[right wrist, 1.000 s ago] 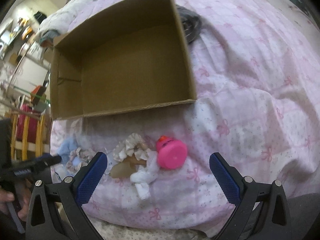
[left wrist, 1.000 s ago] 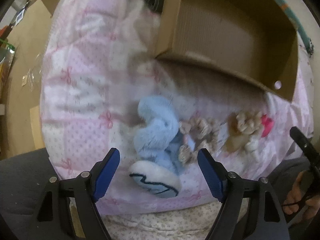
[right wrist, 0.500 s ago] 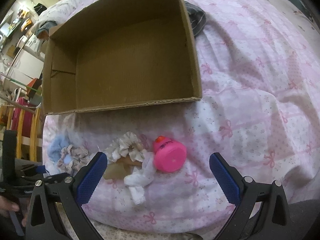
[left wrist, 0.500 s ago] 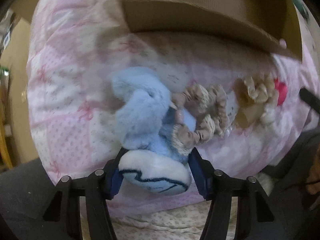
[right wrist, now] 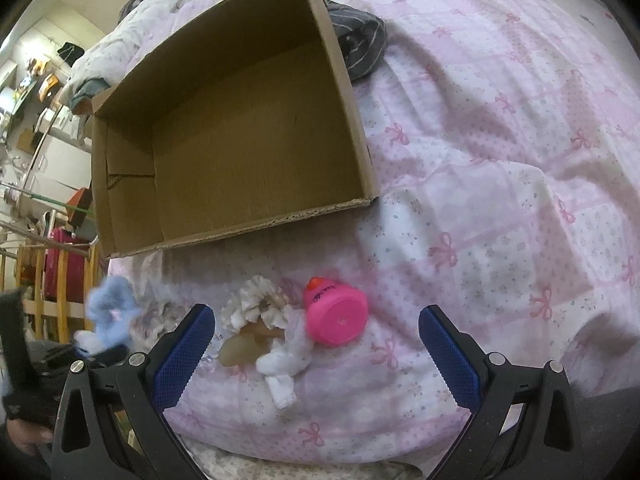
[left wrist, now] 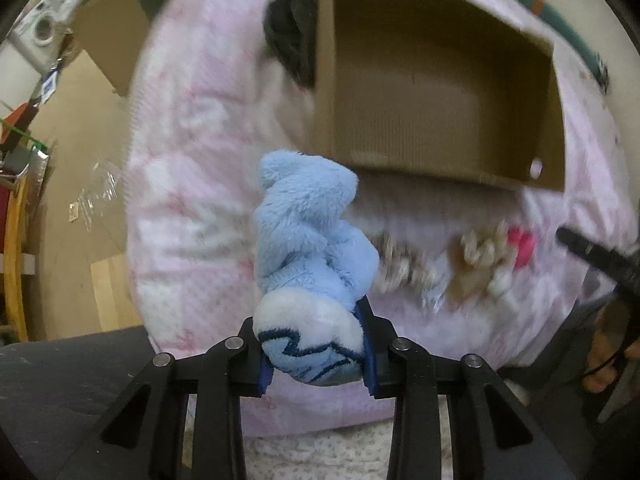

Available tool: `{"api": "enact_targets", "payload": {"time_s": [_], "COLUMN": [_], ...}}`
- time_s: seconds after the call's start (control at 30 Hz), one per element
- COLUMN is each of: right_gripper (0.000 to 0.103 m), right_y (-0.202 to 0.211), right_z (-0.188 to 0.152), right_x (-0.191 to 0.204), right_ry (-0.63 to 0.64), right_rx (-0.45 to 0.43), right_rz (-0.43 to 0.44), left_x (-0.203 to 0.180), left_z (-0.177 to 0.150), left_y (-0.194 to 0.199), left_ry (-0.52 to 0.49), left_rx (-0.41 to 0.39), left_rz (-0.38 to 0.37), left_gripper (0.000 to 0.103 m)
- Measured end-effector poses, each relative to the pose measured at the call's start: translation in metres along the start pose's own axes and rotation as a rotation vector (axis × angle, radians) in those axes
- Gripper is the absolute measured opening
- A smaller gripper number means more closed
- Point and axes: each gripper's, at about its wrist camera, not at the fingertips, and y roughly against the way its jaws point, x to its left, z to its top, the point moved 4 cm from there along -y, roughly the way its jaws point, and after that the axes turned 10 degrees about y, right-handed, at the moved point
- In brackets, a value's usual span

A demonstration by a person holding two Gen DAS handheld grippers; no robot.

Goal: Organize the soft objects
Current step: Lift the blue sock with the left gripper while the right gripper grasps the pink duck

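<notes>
Tongs, left (left wrist: 316,356): black frame, blue ribbed pads, jaws closing on the white embroidered end of a fluffy light-blue plush toy (left wrist: 308,248), which stands up from the pads clear of the bed. Tongs, right (right wrist: 316,344): same make, jaws spread wide with nothing between the pads, poised above the small things on the bed.

Bed cover (right wrist: 500,208): quilted, pale pink checks with printed bows, softly wrinkled.

Near edge of bed, left to right in the right wrist view: crinkled beige scrunchie (right wrist: 154,318), partly blurred; frilled cream scrunchie (right wrist: 252,308); tan rounded piece (right wrist: 240,350), kind unclear; limp white sock (right wrist: 286,364); glossy pink plastic bottle (right wrist: 334,312) lying on its side.

Cardboard box (right wrist: 240,140): corrugated, open-topped, rectangular, just beyond these things.

Dark striped fabric bundle (right wrist: 360,48): touching the box's far corner.
</notes>
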Motion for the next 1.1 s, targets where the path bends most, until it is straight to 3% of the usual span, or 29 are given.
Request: {"api": "enact_targets", "payload": {"time_s": [0.2,0.23,0.3,0.37,0.57,0.7,1.1], "right_gripper": [0.103,0.100,0.080,0.076,0.074,0.045,0.045], "right_y": [0.000,-0.001,-0.009,-0.021,-0.045,-0.057,-0.033], "right_z": [0.003,0.002,0.000,-0.004,-0.009,-0.011,0.007], "right_x": [-0.003,-0.005,-0.008,-0.012,-0.020,-0.031,-0.012], "right_ry": [-0.045,-0.055,-0.078,-0.106,-0.160,-0.237,-0.169], "right_rx": [-0.012,-0.008,0.029,0.085,0.144,0.161,0.035], "right_rz": [0.050,0.055,0.075,0.084,0.050,0.073,0.024], "left_x": [0.011,0.012,0.013,0.011,0.005,0.005,0.005], "left_z": [0.019,0.019,0.019,0.015,0.013,0.012,0.013], "left_y": [0.009,0.007,-0.002,-0.012,-0.016,-0.016,-0.026], "left_ry": [0.064,0.068,0.078,0.086,0.085,0.086,0.103], "left_rx": [-0.086,-0.084,-0.084,-0.079,-0.092,-0.094,-0.074], "left_rz": [-0.029,-0.037,-0.053,-0.062,-0.072,-0.077,-0.073], "left_gripper": [0.031,0.031,0.031,0.031,0.031,0.031,0.031]}}
